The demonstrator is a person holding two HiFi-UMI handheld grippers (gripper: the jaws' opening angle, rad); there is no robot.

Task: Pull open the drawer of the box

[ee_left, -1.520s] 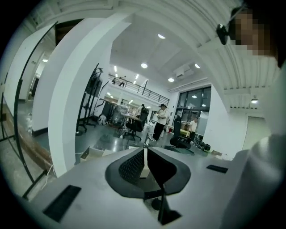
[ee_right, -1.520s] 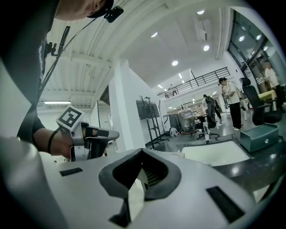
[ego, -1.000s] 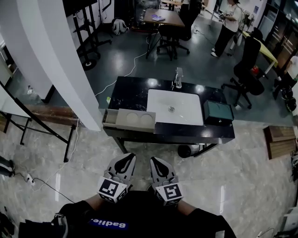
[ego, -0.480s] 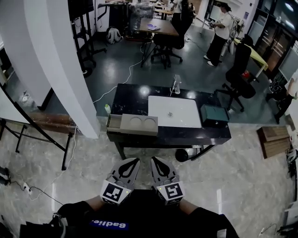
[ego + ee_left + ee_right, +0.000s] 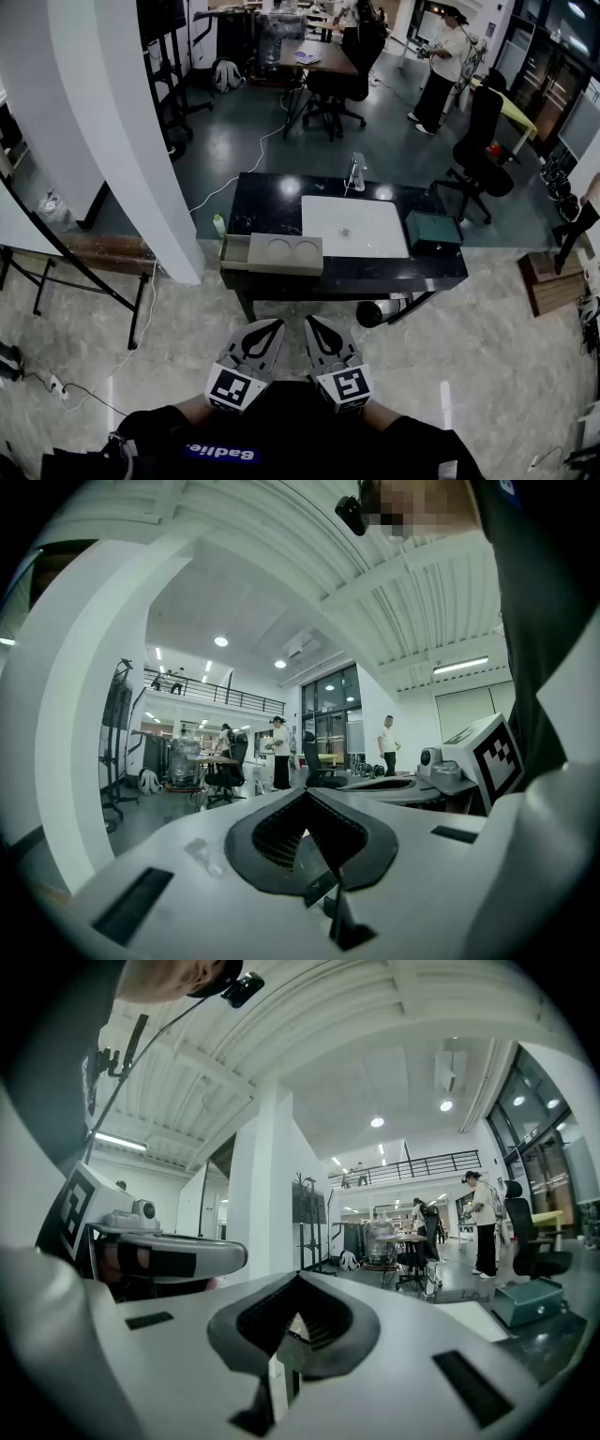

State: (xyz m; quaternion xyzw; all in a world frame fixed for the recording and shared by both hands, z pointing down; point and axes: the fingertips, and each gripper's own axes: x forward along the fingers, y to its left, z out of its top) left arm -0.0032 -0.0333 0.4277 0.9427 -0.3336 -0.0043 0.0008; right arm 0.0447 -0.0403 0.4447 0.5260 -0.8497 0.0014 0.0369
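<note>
Meanwhile, a black bench [image 5: 272, 202] stands well ahead of the person, a white mat [image 5: 354, 227] at its middle. A grey box [image 5: 281, 253] sits on the bench's near left edge and a green box [image 5: 433, 231] at its right. Close to the body, well short of the bench, the left tongs [image 5: 270, 325] and right tongs [image 5: 313, 324] are both closed, gripping nothing.
</note>
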